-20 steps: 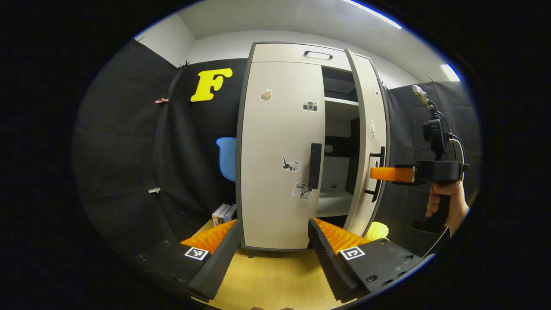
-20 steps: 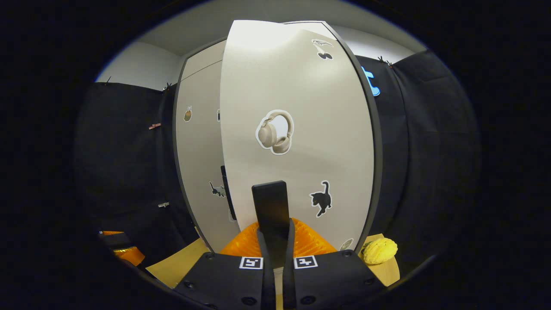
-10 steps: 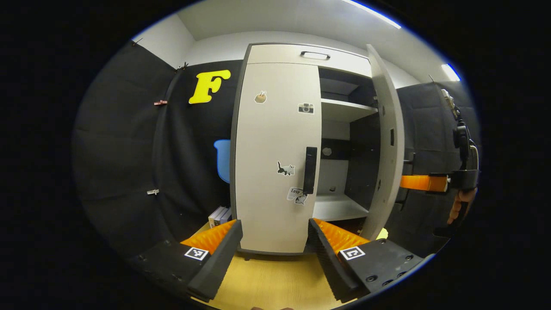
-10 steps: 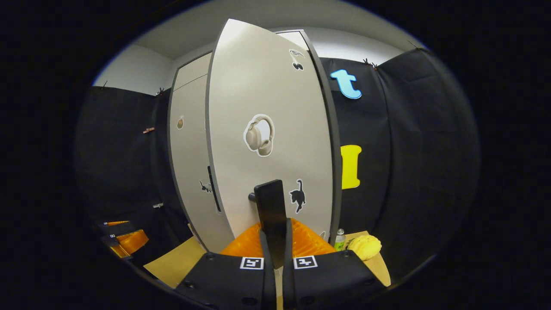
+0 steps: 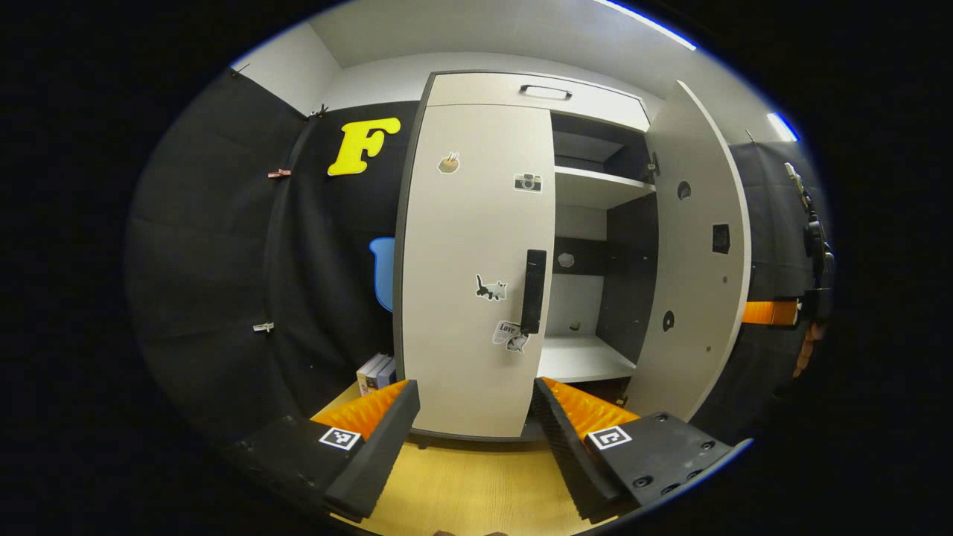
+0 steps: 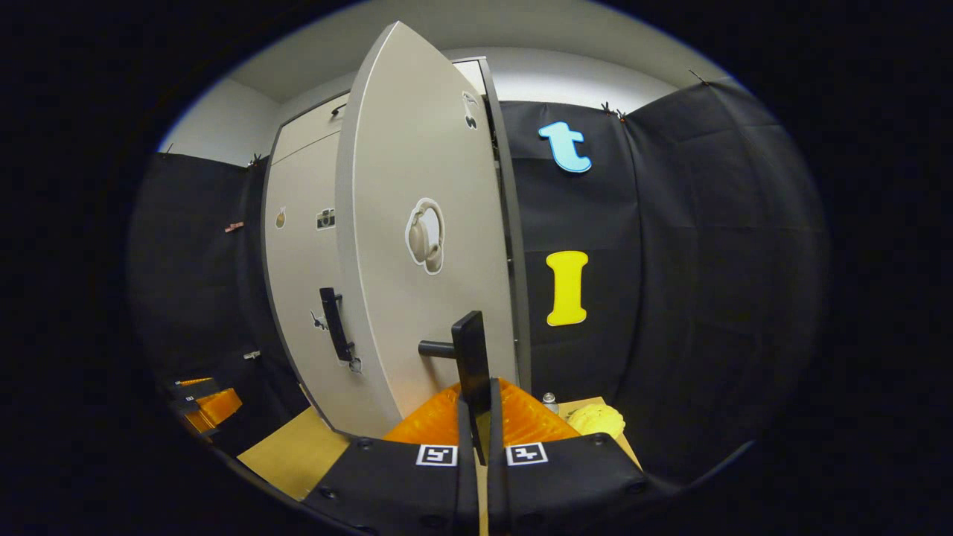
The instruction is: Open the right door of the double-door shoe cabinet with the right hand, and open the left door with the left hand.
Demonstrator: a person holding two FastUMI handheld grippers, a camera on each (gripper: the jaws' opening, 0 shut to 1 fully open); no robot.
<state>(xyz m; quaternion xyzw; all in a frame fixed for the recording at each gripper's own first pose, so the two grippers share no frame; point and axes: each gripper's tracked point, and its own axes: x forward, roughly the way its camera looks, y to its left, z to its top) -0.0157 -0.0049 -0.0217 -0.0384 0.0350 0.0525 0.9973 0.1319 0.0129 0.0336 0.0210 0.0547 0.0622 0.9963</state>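
right gripper point(image 6: 476, 424) pinched tight on the right door handle point(image 6: 470, 357), both fingers pressing the black bar straight ahead of it. right door point(image 6: 417, 246) swung wide open, inner face seen in left gripper view point(image 5: 696, 253) up and to the right. left gripper point(image 5: 473, 417) spread wide, gripping nothing, just short of the closed left door point(image 5: 473, 268); left door handle point(image 5: 532, 290) ahead, above its right finger. cabinet shelf point(image 5: 584, 357) exposed beyond.

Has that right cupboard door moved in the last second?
Yes. The right door has swung further open, away from the closed left door, pulled by the right gripper clamped on its handle.
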